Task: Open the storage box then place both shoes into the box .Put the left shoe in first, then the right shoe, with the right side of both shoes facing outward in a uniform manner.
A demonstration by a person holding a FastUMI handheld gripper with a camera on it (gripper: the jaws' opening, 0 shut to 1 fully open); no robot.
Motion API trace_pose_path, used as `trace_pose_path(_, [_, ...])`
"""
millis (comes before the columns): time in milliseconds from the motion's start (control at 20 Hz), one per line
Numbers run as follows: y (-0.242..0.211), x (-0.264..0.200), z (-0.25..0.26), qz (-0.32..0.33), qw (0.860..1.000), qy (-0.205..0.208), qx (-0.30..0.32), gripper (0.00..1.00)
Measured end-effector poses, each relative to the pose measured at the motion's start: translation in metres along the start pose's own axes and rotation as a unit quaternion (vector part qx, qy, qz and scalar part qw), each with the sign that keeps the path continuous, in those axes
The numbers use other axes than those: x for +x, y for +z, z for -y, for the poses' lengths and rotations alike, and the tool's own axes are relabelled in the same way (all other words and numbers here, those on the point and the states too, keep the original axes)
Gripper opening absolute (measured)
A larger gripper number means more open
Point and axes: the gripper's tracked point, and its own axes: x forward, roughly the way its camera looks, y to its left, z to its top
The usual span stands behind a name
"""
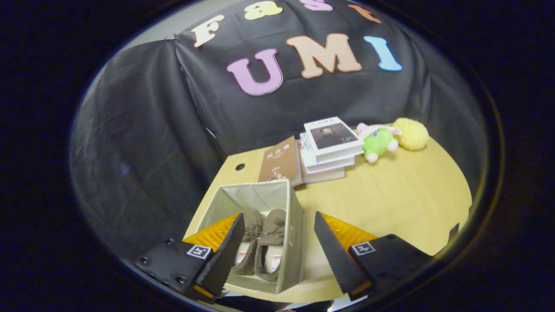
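2 shoes (260, 242) lie side by side in the open box (295, 234) on the table (390, 199), the left one partly hidden by a finger (223, 255). Gripper (277, 253) spread wide, grasping nothing. Beyond: books (325, 151), toys (390, 138).

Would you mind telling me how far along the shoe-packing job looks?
Done: the beige fabric storage box is open and both brown suede shoes lie side by side inside. In hand: nothing; the gripper is open above the box. Left: seemingly nothing, though the shoes' facing is hard to confirm.
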Motion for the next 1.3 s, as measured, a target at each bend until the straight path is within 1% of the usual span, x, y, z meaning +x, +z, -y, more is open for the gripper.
trace_pose_path(150, [0.029, -0.021, 0.020, 0.047, 0.999, -0.003, -0.020, 1.00])
trace_pose_path(300, [0.064, -0.045, 0.045, 0.110, 0.993, -0.003, -0.029, 1.00])
trace_pose_path(400, [0.079, -0.059, 0.064, 0.133, 0.990, -0.005, -0.033, 1.00])
trace_pose_path(650, [0.122, -0.099, 0.126, 0.202, 0.977, -0.042, -0.051, 1.00])
trace_pose_path(800, [0.142, -0.118, 0.161, 0.234, 0.967, -0.069, -0.067, 1.00])
trace_pose_path(1000, [0.164, -0.142, 0.188, 0.281, 0.952, -0.089, -0.087, 1.00])
trace_pose_path(1300, [0.173, -0.156, 0.209, 0.306, 0.943, -0.102, -0.085, 1.00])
